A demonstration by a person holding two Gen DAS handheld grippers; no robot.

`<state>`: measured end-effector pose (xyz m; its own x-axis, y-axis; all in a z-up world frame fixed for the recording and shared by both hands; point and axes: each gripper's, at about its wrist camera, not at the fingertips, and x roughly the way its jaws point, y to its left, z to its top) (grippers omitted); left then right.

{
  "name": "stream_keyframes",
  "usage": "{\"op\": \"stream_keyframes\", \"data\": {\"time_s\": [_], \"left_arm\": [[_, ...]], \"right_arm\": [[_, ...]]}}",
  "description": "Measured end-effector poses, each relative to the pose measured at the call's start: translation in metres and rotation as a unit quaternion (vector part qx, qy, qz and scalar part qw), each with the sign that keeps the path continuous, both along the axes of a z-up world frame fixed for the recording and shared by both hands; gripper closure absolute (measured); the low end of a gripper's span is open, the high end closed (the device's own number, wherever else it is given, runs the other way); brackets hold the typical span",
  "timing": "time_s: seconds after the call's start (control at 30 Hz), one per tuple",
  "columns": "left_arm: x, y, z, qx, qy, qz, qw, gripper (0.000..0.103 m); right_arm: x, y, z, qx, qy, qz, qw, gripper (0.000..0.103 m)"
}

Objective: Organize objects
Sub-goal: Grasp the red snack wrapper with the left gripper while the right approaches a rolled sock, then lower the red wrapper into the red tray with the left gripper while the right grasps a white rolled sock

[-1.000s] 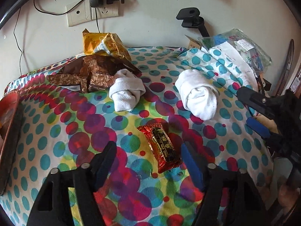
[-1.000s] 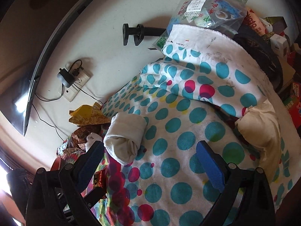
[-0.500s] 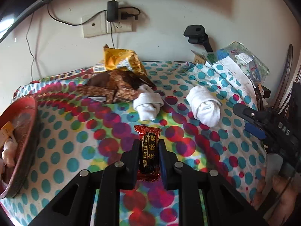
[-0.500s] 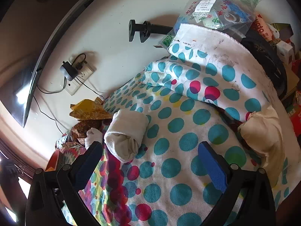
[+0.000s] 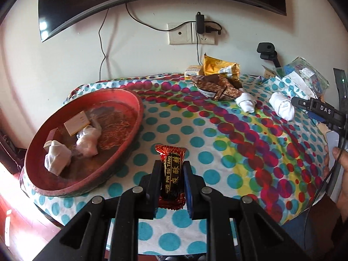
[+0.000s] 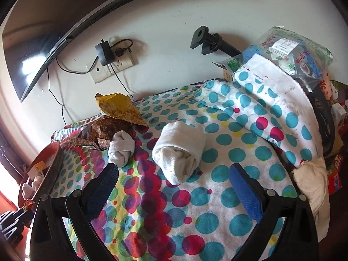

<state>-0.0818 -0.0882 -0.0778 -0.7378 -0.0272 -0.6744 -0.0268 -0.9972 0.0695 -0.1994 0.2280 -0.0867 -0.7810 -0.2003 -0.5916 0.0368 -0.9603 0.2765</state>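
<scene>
My left gripper (image 5: 171, 169) is shut on a red and black candy bar (image 5: 171, 174) and holds it above the dotted tablecloth, just right of the red tray (image 5: 128, 143). The tray holds white wrapped items and small cards. My right gripper (image 6: 174, 178) is open and empty, hovering just in front of a big rolled white sock (image 6: 179, 150); a smaller rolled sock (image 6: 121, 148) lies to its left. Both rolls also show in the left wrist view, the big one (image 5: 281, 106) and the small one (image 5: 245, 102).
Brown wrappers (image 5: 217, 86) and a gold snack bag (image 5: 219, 68) lie at the table's back edge by the wall socket (image 5: 191, 33). A folded dotted towel (image 6: 267, 113) and a plastic bag of goods (image 6: 289, 52) pile up at the right. A cream pouch (image 6: 313, 180) lies at the right edge.
My left gripper closed on the candy bar, lifted it and swung left, bringing the red tray into view. My right gripper moved slightly nearer the big sock and stayed open.
</scene>
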Motion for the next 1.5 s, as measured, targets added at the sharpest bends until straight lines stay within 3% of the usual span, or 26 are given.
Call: {"op": "stream_keyframes", "data": {"time_s": [0.27,0.33,0.4,0.47,0.63,0.77,0.87,1.0,1.1,1.23,1.5], "left_arm": [[0.000,-0.024,0.009,0.024,0.029,0.011,0.9992,0.084],[0.000,-0.035,0.014,0.034,0.037,0.018,0.9986,0.084],[-0.001,-0.054,0.016,0.041,0.041,0.035,0.9977,0.084],[0.001,-0.077,0.018,0.044,0.045,0.058,0.9963,0.084],[0.008,-0.145,0.018,0.058,0.046,0.117,0.9903,0.084],[0.005,-0.178,0.020,0.079,0.047,0.119,0.9886,0.084],[-0.011,-0.175,0.023,0.086,0.039,0.101,0.9904,0.084],[-0.049,-0.145,0.016,0.065,0.010,0.095,0.9933,0.084],[-0.082,-0.130,0.009,0.084,-0.014,0.082,0.9930,0.084],[-0.116,-0.113,-0.003,0.071,-0.043,0.082,0.9932,0.084],[-0.141,-0.100,-0.032,0.036,-0.078,0.097,0.9916,0.084]], "right_arm": [[-0.043,-0.035,0.006,0.088,-0.038,-0.009,0.995,0.003],[-0.053,-0.035,0.001,0.088,-0.053,-0.013,0.995,0.003],[-0.060,-0.036,-0.003,0.090,-0.064,-0.015,0.994,0.014],[-0.066,-0.038,-0.007,0.100,-0.075,-0.022,0.992,0.038],[-0.068,-0.039,-0.016,0.112,-0.078,-0.030,0.990,0.051],[-0.066,-0.031,-0.017,0.100,-0.071,-0.039,0.992,0.067],[-0.065,-0.023,-0.017,0.079,-0.070,-0.047,0.993,0.070],[-0.065,-0.026,-0.016,0.084,-0.068,-0.050,0.993,0.070],[-0.065,-0.025,-0.017,0.079,-0.068,-0.051,0.993,0.070],[-0.064,-0.022,-0.016,0.073,-0.067,-0.051,0.994,0.070],[-0.063,-0.018,-0.016,0.060,-0.065,-0.050,0.995,0.070]]}}
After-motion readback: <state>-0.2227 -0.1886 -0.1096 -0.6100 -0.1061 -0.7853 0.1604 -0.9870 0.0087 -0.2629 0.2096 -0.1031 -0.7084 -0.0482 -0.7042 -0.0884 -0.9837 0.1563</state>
